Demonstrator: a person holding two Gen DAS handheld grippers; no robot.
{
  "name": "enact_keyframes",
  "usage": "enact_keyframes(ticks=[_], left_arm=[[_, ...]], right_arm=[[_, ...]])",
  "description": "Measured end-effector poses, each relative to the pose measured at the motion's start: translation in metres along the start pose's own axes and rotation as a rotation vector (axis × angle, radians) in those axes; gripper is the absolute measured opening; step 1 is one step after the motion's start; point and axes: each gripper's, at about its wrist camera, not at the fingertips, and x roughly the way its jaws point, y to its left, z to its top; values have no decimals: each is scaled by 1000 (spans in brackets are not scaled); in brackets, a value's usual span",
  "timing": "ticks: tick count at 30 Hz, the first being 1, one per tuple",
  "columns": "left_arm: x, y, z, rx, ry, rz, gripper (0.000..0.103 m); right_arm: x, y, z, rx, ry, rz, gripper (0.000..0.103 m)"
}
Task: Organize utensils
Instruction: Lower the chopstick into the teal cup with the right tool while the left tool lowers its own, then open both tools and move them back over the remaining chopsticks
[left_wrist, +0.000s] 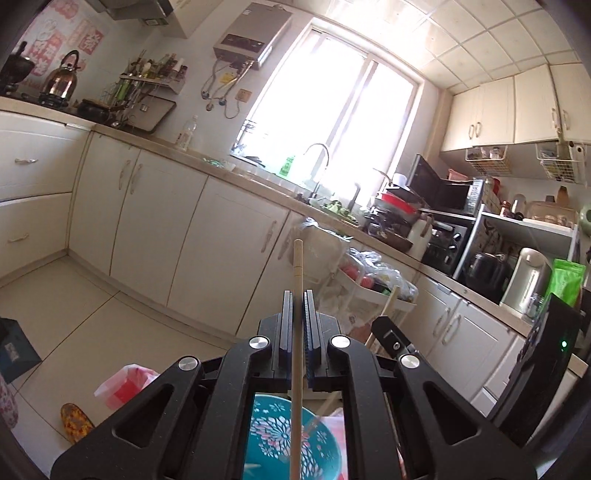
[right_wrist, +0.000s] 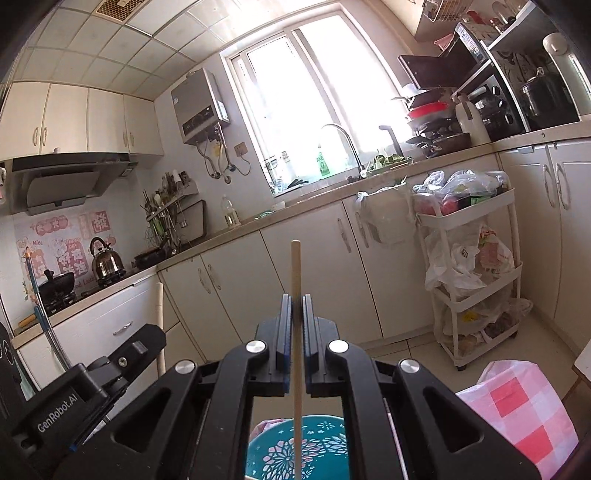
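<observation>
Chopsticks, one (left_wrist: 297, 273) clenched in the left claw (left_wrist: 298, 295), one (right_wrist: 296, 269) in the right claw (right_wrist: 296, 299), above open floor (left_wrist: 74, 325); "GenRobot.AI" marks the left claw.

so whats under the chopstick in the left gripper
Under the chopstick clamped in the left gripper sits a teal basket with a white flower pattern. Only a slice shows through the gripper frame; its rim, contents and support are covered.
</observation>
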Motion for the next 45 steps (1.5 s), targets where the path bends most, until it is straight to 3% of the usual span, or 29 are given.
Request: enact_keyframes(ticks=[10, 18, 20, 23, 25, 31, 38, 45], left_arm=[[52, 28, -43, -27, 85, 87, 5], [44, 29, -63, 23, 148, 111, 6], [35, 30, -63, 26, 157, 114, 10], [14, 29, -63, 34, 158, 129, 25], [-1, 28, -63, 36, 156, 141, 40], [-61, 25, -76, 74, 179, 176, 61], [-119, 25, -102, 114, 227, 222, 64], [-162, 14, -109, 128, 220, 223, 67]], right_arm=[[31, -15, -33, -24, 135, -6, 6], [12, -35, -42, 20, 176, -25, 7], [-1, -41, -44, 31, 177, -31, 7], [-21, -50, -48, 54, 191, -42, 9], [-37, -56, -52, 69, 203, -53, 13], [-96, -65, -78, 58, 255, -91, 25], [-151, -74, -129, 84, 370, -133, 25], [-183, -70, -143, 95, 395, -137, 25]])
